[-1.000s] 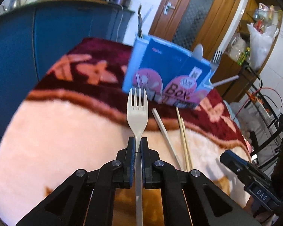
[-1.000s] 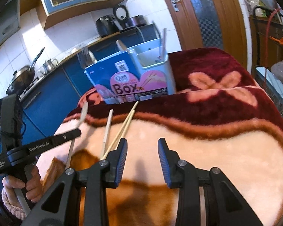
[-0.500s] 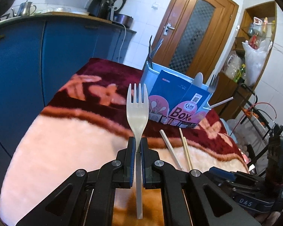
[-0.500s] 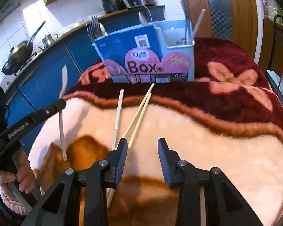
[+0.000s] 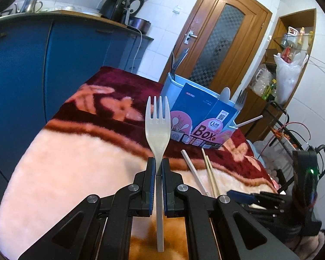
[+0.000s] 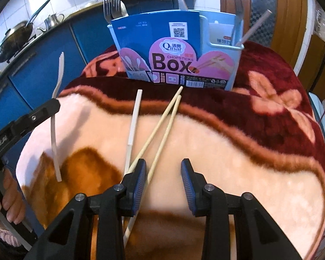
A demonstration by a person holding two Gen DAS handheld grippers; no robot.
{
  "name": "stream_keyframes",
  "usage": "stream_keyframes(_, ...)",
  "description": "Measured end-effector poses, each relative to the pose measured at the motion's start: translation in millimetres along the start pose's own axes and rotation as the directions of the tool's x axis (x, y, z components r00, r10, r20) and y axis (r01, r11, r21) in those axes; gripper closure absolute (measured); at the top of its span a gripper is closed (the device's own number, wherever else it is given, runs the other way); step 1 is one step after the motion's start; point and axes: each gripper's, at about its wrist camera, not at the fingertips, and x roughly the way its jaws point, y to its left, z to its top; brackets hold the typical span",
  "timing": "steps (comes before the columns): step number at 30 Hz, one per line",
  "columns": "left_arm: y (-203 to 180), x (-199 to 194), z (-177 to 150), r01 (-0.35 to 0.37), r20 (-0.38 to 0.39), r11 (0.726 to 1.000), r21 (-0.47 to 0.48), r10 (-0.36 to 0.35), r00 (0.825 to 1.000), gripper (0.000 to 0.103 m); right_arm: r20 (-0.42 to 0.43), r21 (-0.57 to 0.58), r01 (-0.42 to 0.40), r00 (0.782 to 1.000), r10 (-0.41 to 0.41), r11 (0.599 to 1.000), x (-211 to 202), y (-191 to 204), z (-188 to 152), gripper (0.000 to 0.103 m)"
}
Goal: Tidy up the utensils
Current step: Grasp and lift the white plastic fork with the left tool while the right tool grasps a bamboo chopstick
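Observation:
My left gripper (image 5: 158, 162) is shut on the handle of a white plastic fork (image 5: 157, 127), tines up, lifted off the blanket; the fork (image 6: 59, 80) and left gripper (image 6: 52, 106) also show at the left of the right wrist view. Beyond it stands the blue utensil box (image 5: 202, 119) holding forks, a spoon and a stick. My right gripper (image 6: 163, 164) is open, low over the blanket. A pair of wooden chopsticks (image 6: 162, 127) and a white chopstick (image 6: 134, 121) lie in front of the box (image 6: 177, 49); the wooden pair passes beside my left fingertip (image 6: 140, 169).
A plush pink, brown and maroon blanket (image 6: 227, 134) covers the table. Blue kitchen cabinets (image 5: 32, 71) run along the left, with a kettle and pans on the counter. A wooden door (image 5: 218, 49) and cluttered shelves (image 5: 288, 65) stand behind. A person's hand (image 6: 8, 197) grips the left tool.
The left gripper has lifted and tilted up with the fork. The right gripper has tipped downward and moved toward the wooden chopsticks, which now reach beside its left finger.

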Motion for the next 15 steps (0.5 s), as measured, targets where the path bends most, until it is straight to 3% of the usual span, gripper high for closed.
stream_keyframes(10,5.6,1.2,0.0,-0.003,-0.007,1.0,-0.006,0.003,1.0,0.097,-0.087,0.03,-0.045,0.995,0.048,0.999,18.4,-11.2,32.0,0.066)
stream_keyframes(13,4.7,1.2,0.2,-0.003,-0.007,1.0,0.002,0.003,1.0,0.097,-0.113,0.054,-0.065,0.991,0.071,0.996,22.2,-17.0,39.3,0.071)
stream_keyframes(15,3.5,1.4,0.6,-0.005,-0.007,1.0,0.009,0.005,1.0,0.097,-0.13,0.066,-0.072,0.988,0.08,0.995,24.4,-22.3,44.1,0.079)
